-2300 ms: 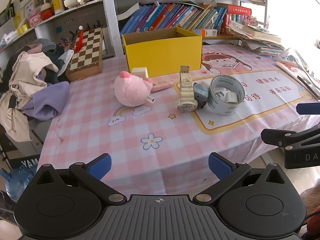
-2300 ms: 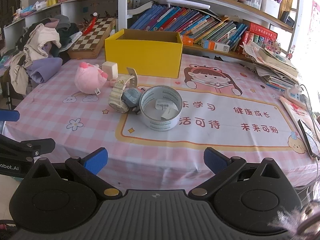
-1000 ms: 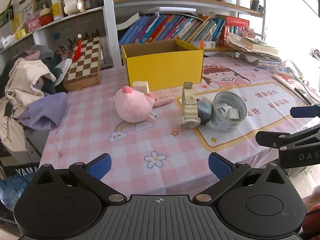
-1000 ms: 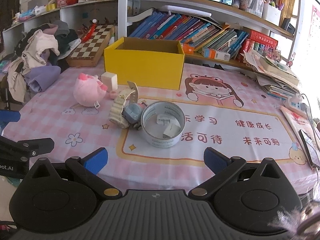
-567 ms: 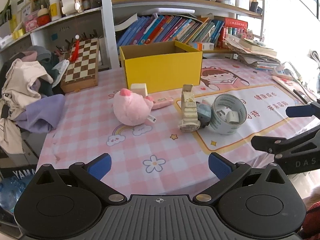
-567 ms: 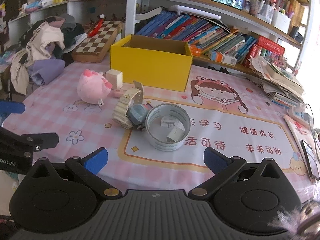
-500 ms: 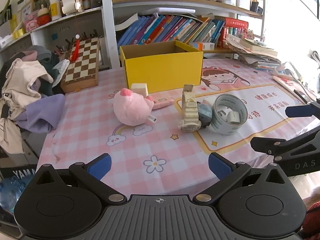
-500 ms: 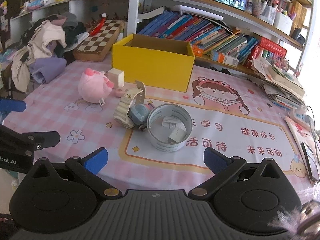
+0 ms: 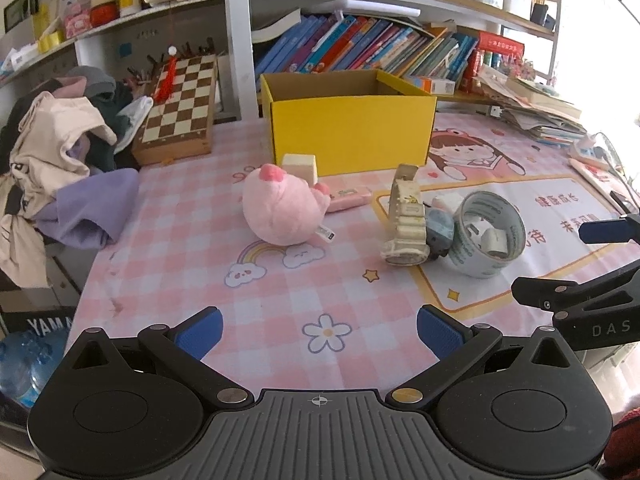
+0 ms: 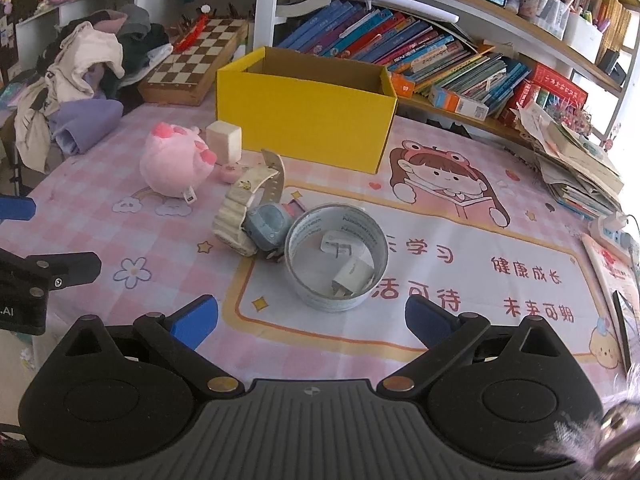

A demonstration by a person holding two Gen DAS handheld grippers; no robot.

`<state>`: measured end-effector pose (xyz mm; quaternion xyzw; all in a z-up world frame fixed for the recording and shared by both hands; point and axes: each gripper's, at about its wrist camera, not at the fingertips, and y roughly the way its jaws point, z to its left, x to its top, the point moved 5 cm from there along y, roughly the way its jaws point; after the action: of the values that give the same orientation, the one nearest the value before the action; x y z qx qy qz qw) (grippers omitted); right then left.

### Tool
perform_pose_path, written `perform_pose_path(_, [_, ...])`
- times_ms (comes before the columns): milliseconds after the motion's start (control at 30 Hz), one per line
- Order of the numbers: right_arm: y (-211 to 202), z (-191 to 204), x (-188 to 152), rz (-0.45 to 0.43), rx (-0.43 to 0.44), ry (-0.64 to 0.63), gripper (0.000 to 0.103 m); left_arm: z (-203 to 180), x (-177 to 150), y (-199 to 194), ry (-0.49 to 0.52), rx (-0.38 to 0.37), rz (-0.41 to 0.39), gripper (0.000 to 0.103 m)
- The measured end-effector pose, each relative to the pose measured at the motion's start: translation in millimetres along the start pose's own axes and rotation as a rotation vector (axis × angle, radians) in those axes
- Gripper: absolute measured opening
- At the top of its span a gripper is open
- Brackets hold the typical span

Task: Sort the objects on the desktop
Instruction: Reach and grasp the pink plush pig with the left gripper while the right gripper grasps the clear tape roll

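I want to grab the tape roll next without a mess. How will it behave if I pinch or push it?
The tape roll lies flat on its side face, so it should slide, not roll. Its wall looks thin, so a pinch may flex it. The small white pieces inside look loose and will probably stay behind when it is lifted.

Left gripper (image 9: pixel 318 330), right gripper (image 10: pixel 311 318): black ribbed bodies, round black discs, brass screws, blue finger pads (image 9: pixel 199 330), white lettering

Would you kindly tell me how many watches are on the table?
2: a cream-strapped watch near the pink plush, and a blue watch between it and the tape roll. Others may be hidden.
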<state>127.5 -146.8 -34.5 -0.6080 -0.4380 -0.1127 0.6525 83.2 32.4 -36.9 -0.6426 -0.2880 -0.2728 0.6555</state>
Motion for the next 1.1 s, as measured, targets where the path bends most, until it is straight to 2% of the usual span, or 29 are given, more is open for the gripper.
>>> perform_pose_path(500, [48, -20, 17, 0.078, 0.026, -0.060, 0.101, -3, 14, 40, -0.076, 0.015, 0.059, 0.103])
perform_pose_path(767, [81, -22, 25, 0.131, 0.063, -0.111, 0.101, 6, 20, 62, -0.131, 0.062, 0.088, 0.103])
perform_pose_path(867, [91, -22, 28, 0.145, 0.080, -0.126, 0.096, 12, 24, 69, -0.149, 0.080, 0.091, 0.103])
perform_pose_path(933, [96, -24, 30, 0.151, 0.091, -0.126, 0.085, 15, 28, 73, -0.161, 0.089, 0.089, 0.103])
perform_pose_path(1100, [101, -26, 35, 0.151, 0.111, -0.131, 0.083, 22, 38, 88, -0.163, 0.116, 0.076, 0.103])
